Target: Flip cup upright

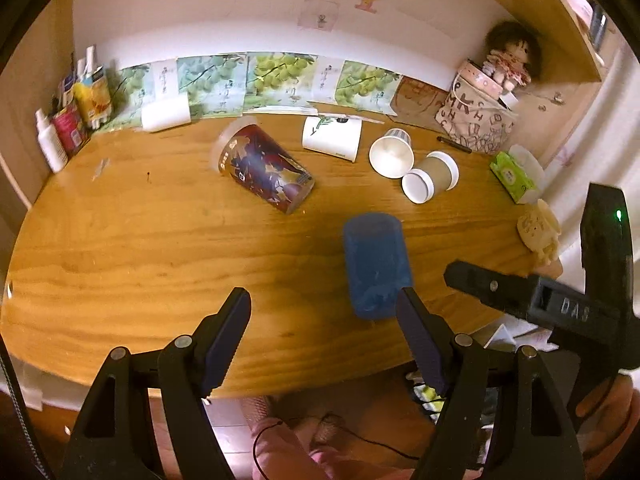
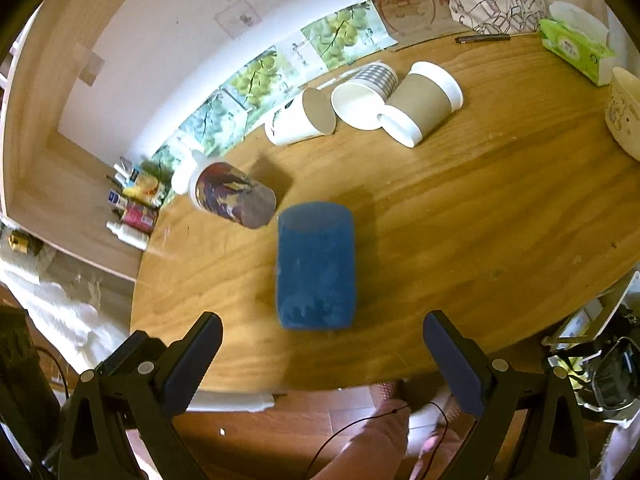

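A blue cup [image 1: 376, 264] lies on its side near the front edge of the wooden table [image 1: 160, 248]; it also shows in the right wrist view [image 2: 316, 266]. My left gripper [image 1: 324, 340] is open and empty, just short of the cup, its right finger [image 1: 420, 340] close to the cup's near end. My right gripper [image 2: 320, 364] is open and empty, facing the cup's near end from a short way back. The right gripper's body [image 1: 560, 304] shows in the left wrist view to the right of the cup.
A dark printed cup [image 1: 266, 168], a white cup [image 1: 332, 138], a striped cup [image 1: 392, 152] and a brown-sleeved cup [image 1: 432, 176] lie on their sides further back. A tissue box [image 1: 516, 176], a bowl [image 2: 624, 112], a bag [image 1: 476, 120] and bottles [image 1: 64, 128] line the edges.
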`<state>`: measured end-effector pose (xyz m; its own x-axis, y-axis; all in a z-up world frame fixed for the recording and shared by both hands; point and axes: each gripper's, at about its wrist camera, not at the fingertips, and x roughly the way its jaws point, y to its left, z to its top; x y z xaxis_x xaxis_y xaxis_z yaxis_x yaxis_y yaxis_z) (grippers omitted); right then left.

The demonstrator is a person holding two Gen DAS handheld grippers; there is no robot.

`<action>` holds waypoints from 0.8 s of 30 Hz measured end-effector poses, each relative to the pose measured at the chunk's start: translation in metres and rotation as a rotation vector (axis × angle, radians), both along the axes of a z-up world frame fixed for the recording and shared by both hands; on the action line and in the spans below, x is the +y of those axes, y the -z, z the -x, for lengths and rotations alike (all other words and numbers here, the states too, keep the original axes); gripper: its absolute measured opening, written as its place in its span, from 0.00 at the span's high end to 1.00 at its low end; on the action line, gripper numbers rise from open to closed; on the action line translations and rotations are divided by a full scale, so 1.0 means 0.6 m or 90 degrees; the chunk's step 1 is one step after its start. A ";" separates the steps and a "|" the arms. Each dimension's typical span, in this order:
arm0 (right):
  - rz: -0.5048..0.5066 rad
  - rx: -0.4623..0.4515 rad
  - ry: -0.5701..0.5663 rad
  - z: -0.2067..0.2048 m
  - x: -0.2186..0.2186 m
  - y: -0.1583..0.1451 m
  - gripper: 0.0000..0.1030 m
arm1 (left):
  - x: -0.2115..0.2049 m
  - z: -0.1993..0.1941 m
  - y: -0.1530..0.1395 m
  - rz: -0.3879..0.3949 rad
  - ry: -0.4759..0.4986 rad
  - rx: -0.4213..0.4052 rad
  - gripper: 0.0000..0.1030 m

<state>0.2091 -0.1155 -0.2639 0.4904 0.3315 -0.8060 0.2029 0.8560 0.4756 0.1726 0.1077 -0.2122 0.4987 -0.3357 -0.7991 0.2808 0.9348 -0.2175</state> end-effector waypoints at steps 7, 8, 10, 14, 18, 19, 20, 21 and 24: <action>0.016 0.009 0.038 -0.032 0.021 0.010 0.02 | 0.019 -0.035 0.008 -0.005 0.043 0.022 0.24; 0.020 0.011 0.042 -0.037 0.023 0.012 0.02 | 0.021 -0.040 0.008 -0.004 0.051 0.020 0.24; 0.034 0.023 0.047 -0.049 0.029 0.019 0.02 | 0.023 -0.050 0.005 -0.004 0.070 0.014 0.24; 0.050 0.038 0.060 -0.075 0.039 0.033 0.02 | 0.026 -0.069 0.005 -0.018 0.106 0.005 0.24; 0.061 0.052 0.073 -0.096 0.047 0.044 0.02 | 0.033 -0.087 0.012 -0.018 0.134 0.011 0.24; 0.066 0.056 0.075 -0.101 0.049 0.046 0.02 | 0.035 -0.092 0.014 -0.017 0.139 0.014 0.24; 0.069 0.059 0.075 -0.106 0.050 0.048 0.02 | 0.037 -0.096 0.017 -0.018 0.143 0.017 0.24; 0.073 0.063 0.074 -0.112 0.052 0.050 0.02 | 0.039 -0.102 0.020 -0.021 0.146 0.022 0.24; 0.084 0.079 0.069 -0.126 0.056 0.059 0.02 | 0.043 -0.118 0.028 -0.019 0.156 0.034 0.24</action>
<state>0.2846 -0.0816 -0.2992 0.4119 0.1695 -0.8953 0.3467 0.8795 0.3260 0.2435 0.1334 -0.2287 0.3622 -0.4174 -0.8334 0.4884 0.8465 -0.2117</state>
